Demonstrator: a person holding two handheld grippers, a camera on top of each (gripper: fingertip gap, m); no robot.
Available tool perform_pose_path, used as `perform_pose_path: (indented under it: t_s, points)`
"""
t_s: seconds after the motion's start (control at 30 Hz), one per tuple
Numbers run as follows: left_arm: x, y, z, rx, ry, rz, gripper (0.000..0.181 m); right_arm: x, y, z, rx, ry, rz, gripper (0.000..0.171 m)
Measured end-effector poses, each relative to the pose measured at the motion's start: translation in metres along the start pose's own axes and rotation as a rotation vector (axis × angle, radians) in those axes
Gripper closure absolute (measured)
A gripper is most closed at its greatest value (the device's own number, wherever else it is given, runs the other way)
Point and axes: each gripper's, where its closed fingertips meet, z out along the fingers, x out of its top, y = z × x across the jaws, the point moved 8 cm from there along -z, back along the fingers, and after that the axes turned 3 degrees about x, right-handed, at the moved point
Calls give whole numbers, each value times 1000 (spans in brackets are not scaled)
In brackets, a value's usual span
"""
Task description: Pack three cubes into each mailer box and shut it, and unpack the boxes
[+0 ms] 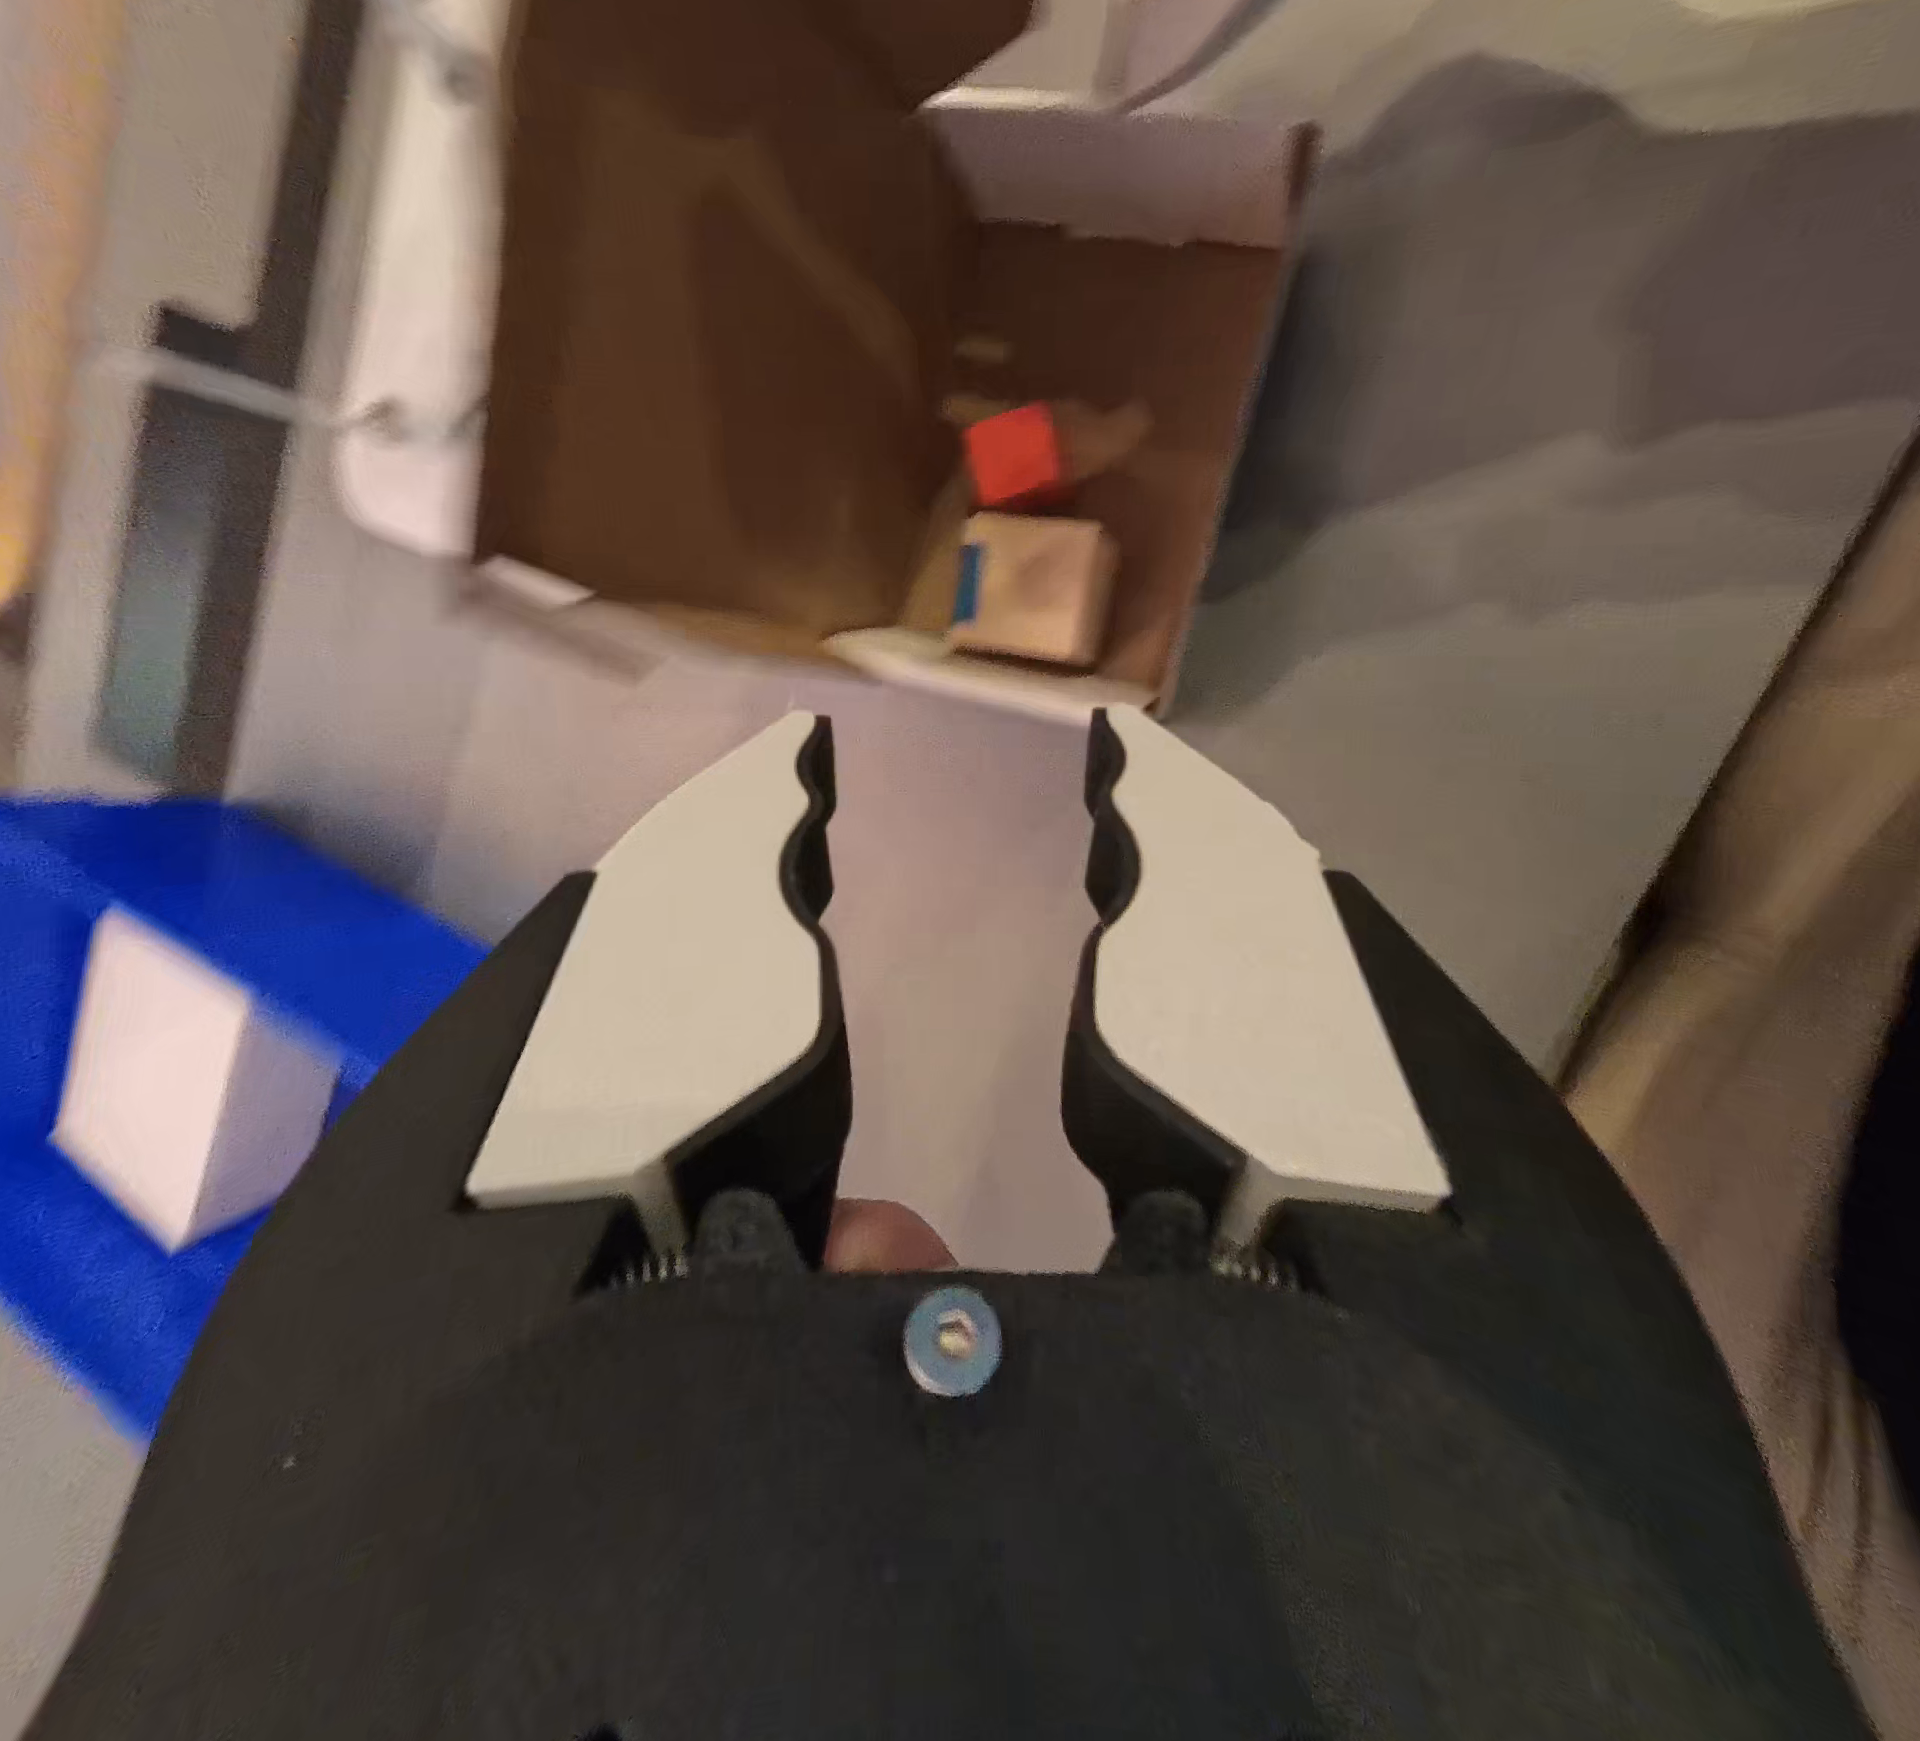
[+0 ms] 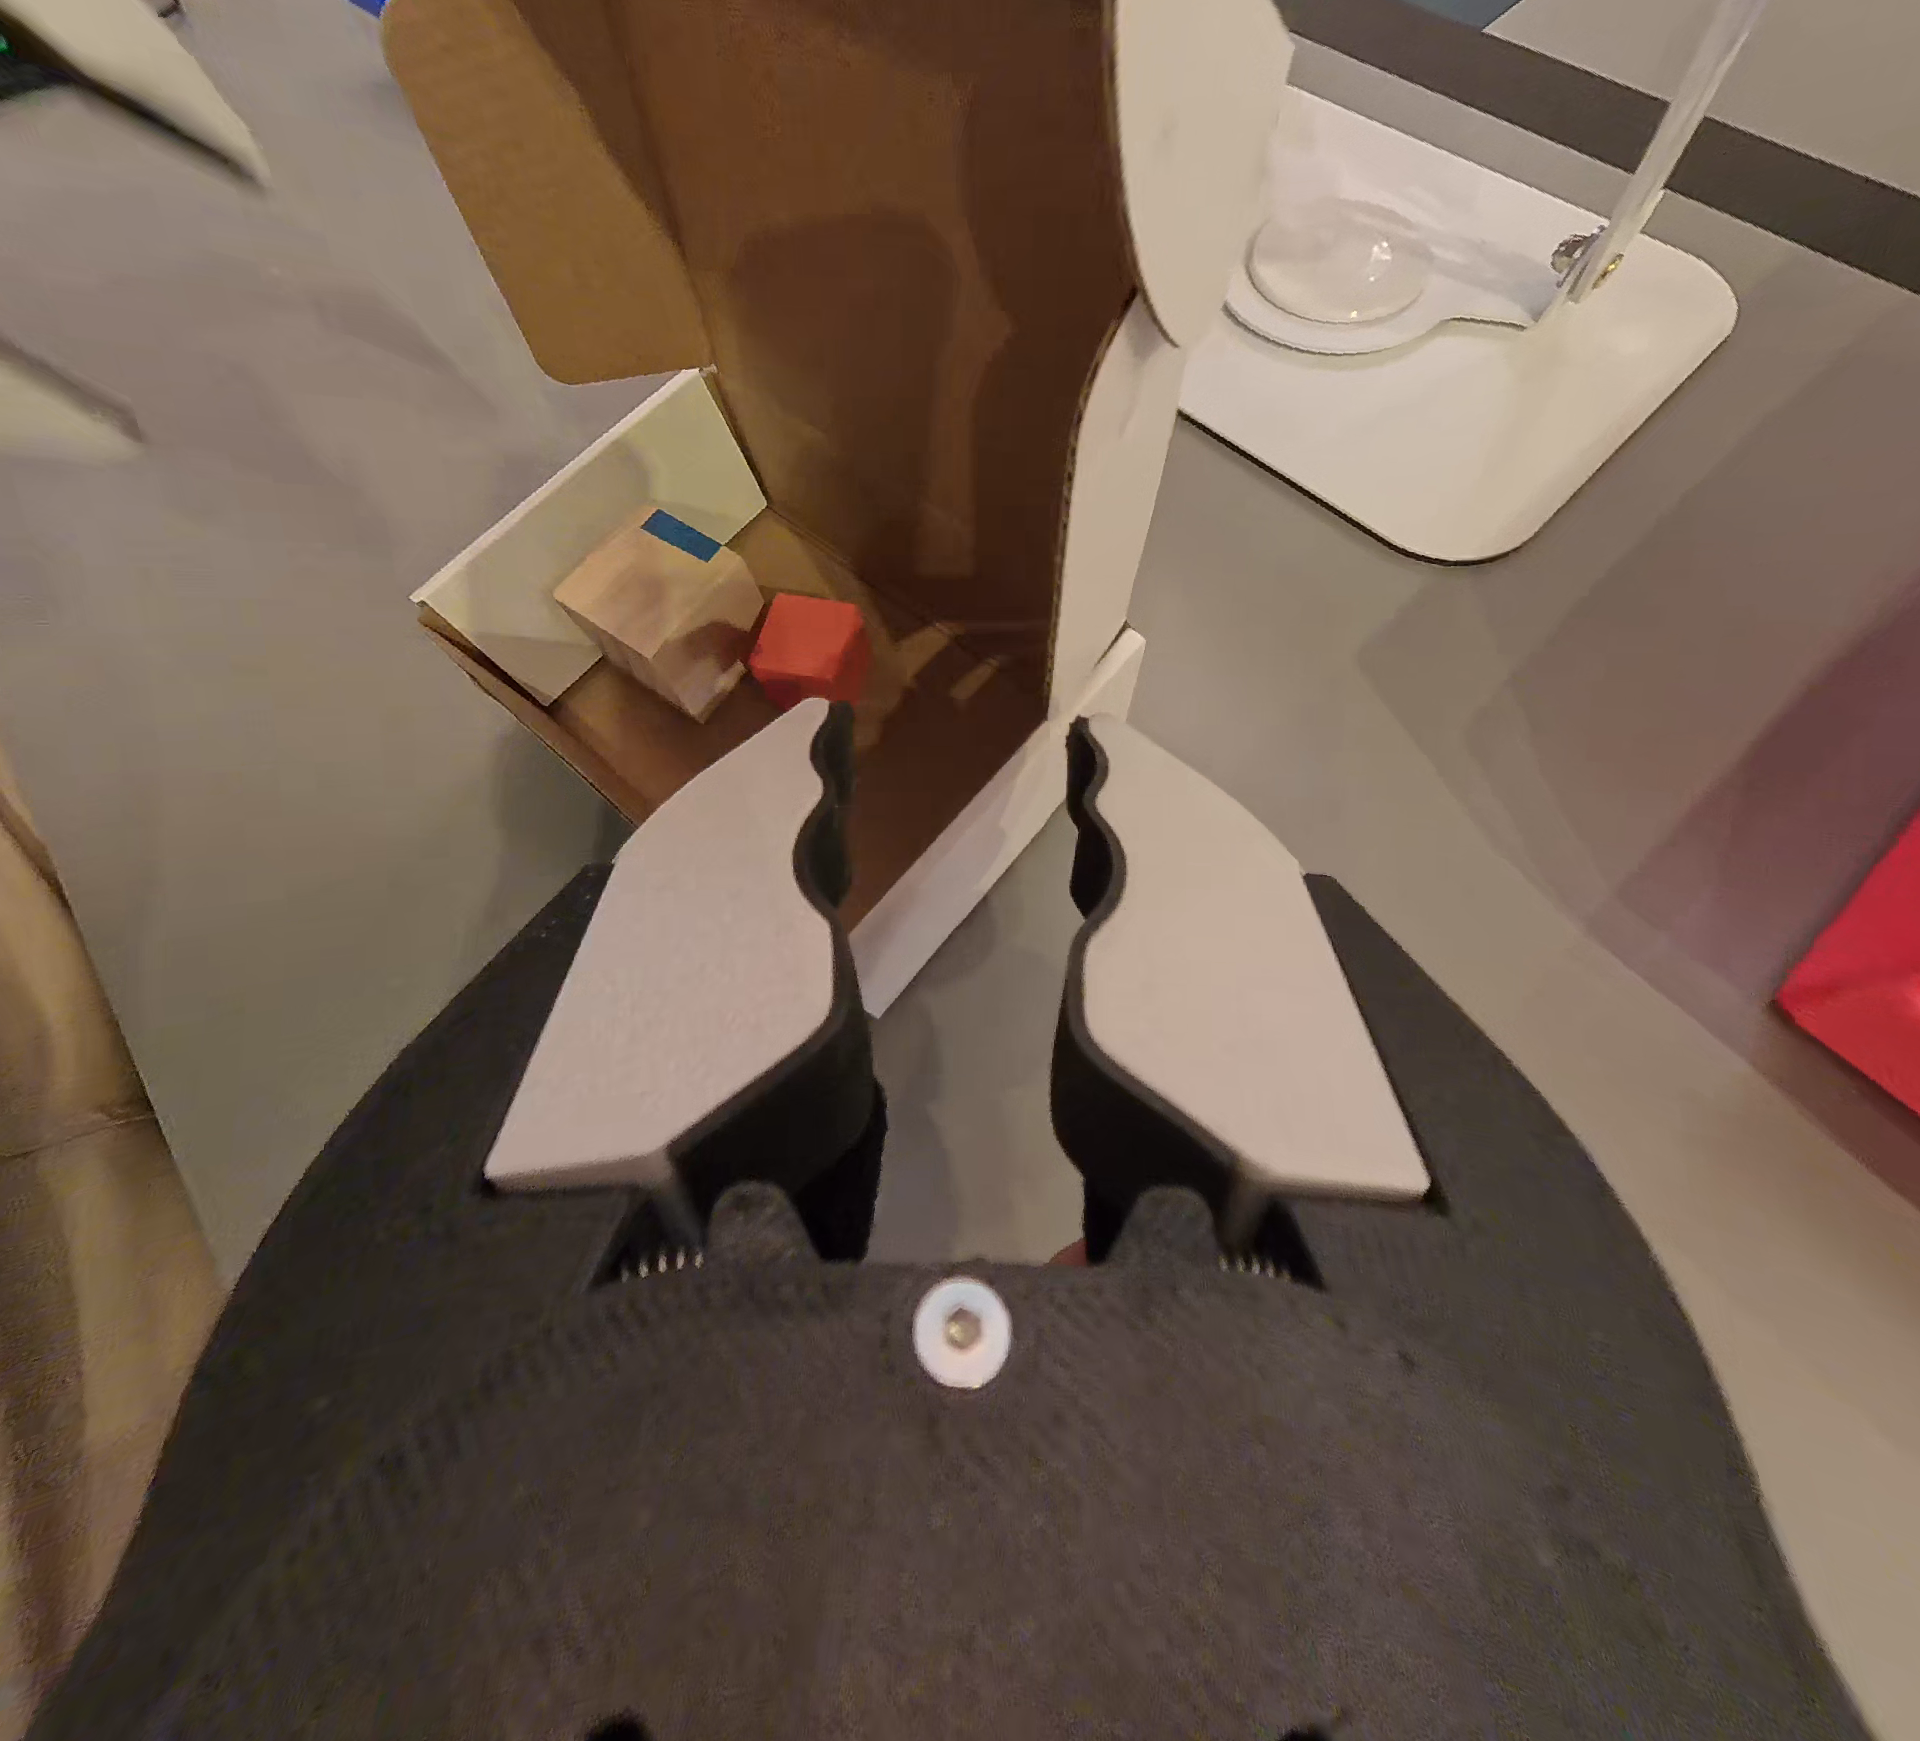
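An open white mailer box (image 1: 1127,179) with a brown inside stands on the grey table, its lid (image 1: 727,237) raised. Inside lie a red cube (image 1: 1010,453) and a wooden cube with a blue patch (image 1: 1034,585). My left gripper (image 1: 958,735) is open and empty, just short of the box's near wall. In the right wrist view the same box (image 2: 966,870) shows with its lid (image 2: 883,237) upright, the red cube (image 2: 808,647) and the wooden cube (image 2: 665,616) inside. My right gripper (image 2: 951,723) is open and empty over the box's near corner.
A blue bin (image 1: 145,870) holding a white cube (image 1: 187,1068) sits at lower left in the left wrist view. A white stand base (image 2: 1455,403) with a clear dome lies right of the box. A red object (image 2: 1860,985) is at the right edge. My hands' fingertips stand some 15 cm from each other.
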Motion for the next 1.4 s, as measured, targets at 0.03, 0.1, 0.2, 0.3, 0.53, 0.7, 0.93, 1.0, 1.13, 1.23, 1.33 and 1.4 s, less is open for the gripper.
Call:
perform_pose_path:
  t_s: [0.03,0.1,0.2,0.3,0.53,0.7,0.93,1.0,1.13,1.23,1.33,1.4]
  points:
    - [-12,-16,-11,53,-5,-32,136,0,-1,1,2,-2,-2,132]
    - [-44,-54,-25,175,-58,-98,134,0,-2,1,6,-3,-5,132]
    - [-96,-107,-27,263,-154,-182,133,1,-3,2,11,-1,-5,132]
    - [-142,-156,-12,297,-218,-236,134,0,-4,4,12,-7,-7,132]
    - [-214,-227,52,222,-460,-290,137,-1,-3,6,13,-13,-4,133]
    - [-239,-257,91,168,-606,-335,137,-2,-3,7,8,-19,-8,133]
    - [-265,-267,124,95,-767,-357,146,-2,-2,8,18,-12,0,132]
    - [-263,-268,126,92,-757,-368,155,-3,-2,8,20,-9,4,132]
    - [-260,-267,127,94,-732,-356,156,-3,-1,8,27,-6,9,133]
    - [-255,-267,119,100,-663,-398,159,-2,-2,7,27,-3,8,133]
    - [-243,-263,103,123,-569,-391,159,-2,-2,6,26,0,6,133]
    - [-233,-257,88,146,-507,-371,159,-1,-2,5,27,2,5,133]
